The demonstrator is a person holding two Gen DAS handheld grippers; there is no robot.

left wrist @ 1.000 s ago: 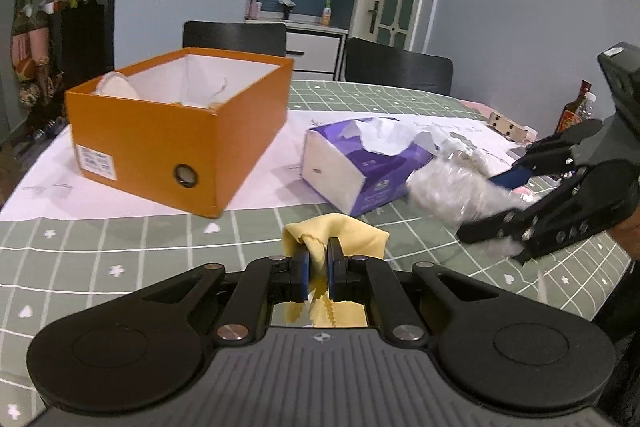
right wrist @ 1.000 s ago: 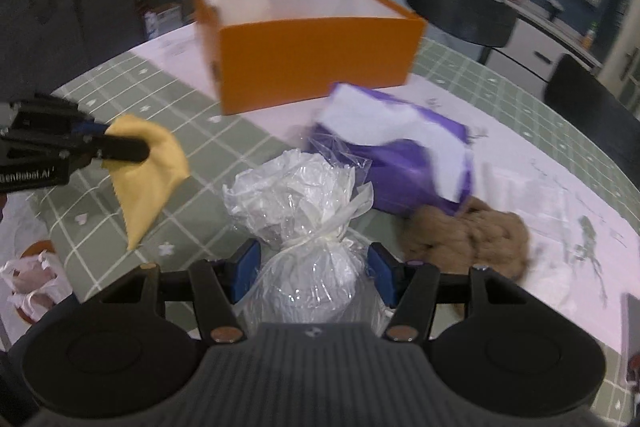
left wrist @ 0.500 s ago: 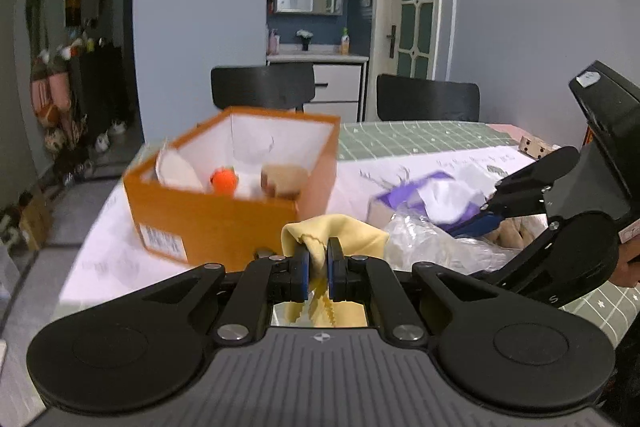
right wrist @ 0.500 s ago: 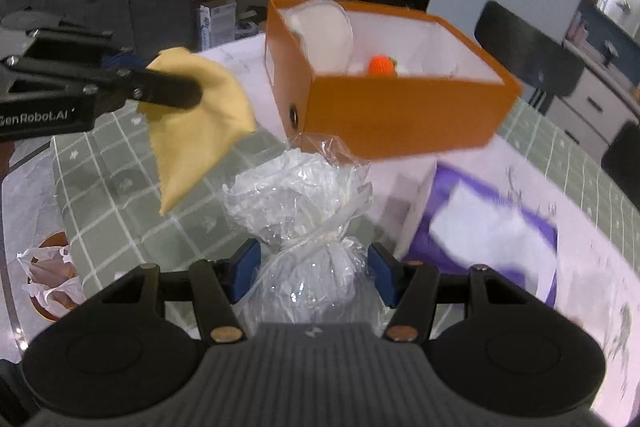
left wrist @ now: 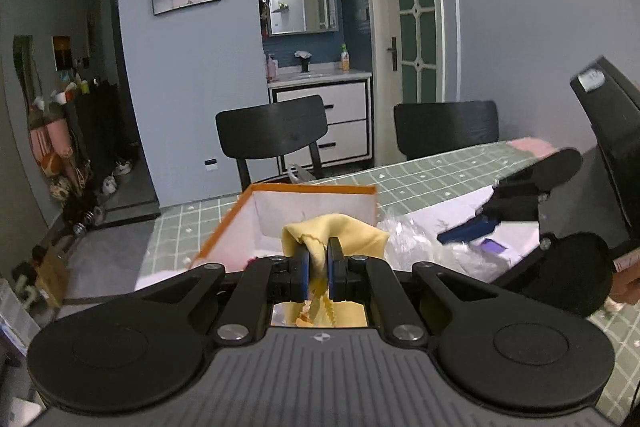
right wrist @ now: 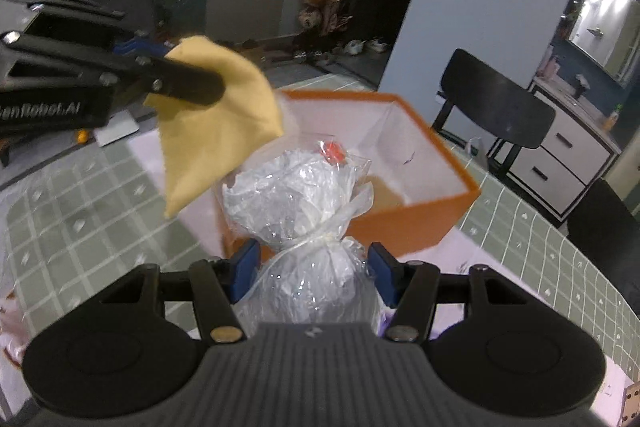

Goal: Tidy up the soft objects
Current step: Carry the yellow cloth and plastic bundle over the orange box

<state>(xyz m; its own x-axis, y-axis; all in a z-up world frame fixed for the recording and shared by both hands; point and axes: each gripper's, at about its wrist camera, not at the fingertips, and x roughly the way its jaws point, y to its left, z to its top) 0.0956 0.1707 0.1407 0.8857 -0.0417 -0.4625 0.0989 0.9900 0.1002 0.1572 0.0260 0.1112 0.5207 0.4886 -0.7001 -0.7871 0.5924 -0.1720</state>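
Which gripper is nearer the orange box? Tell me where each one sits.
Too close to call. The left gripper, clamping the yellow cloth, hangs at the orange box's near corner; the right gripper, holding the plastic bag, sits just before its near wall.

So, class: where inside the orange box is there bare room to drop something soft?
The orange box is bare along its white far wall and right-hand floor. A small orange-red item sits towards the left; the yellow cloth and tied plastic bag hide the near-left corner.
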